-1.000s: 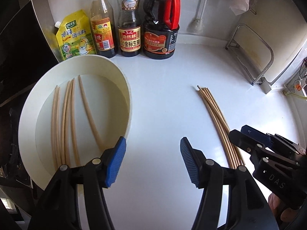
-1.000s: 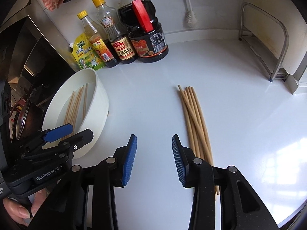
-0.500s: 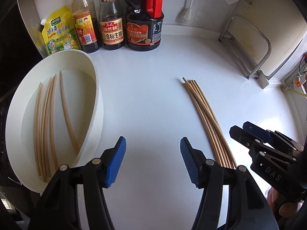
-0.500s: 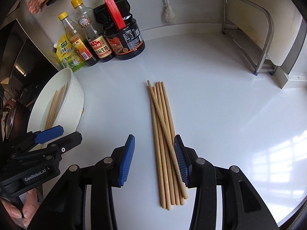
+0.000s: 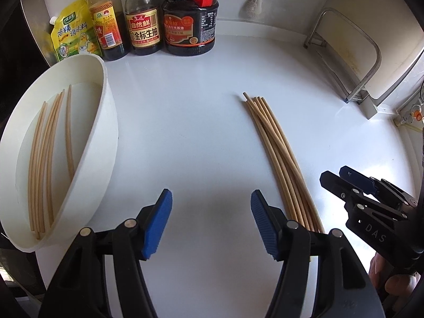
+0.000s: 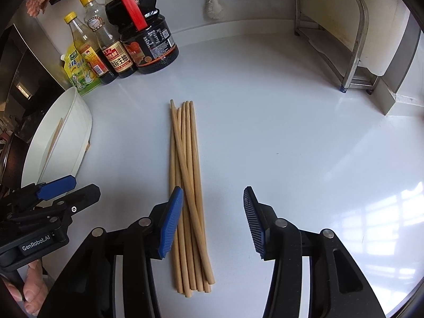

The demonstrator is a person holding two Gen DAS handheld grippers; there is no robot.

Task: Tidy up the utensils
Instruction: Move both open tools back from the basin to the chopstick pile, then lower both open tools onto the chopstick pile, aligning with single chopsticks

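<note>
A bundle of several wooden chopsticks lies on the white counter, one stick crossing the others; the left wrist view shows the same bundle right of centre. My right gripper hovers over the bundle's near part, jaws opening, its left pad above the sticks and not pressing them. Over bare counter between basin and bundle, my left gripper is open and its jaws are still widening. A white oval basin at the left holds several more chopsticks.
Sauce bottles and a yellow seasoning pouch stand along the back wall. A metal rack stands at the back right. A brush hangs on the wall. The counter's edge curves at the lower right.
Both grippers have sunk toward the counter. The right gripper slid over the chopstick bundle and its jaws spread wider. In the left view the basin drifted left.
</note>
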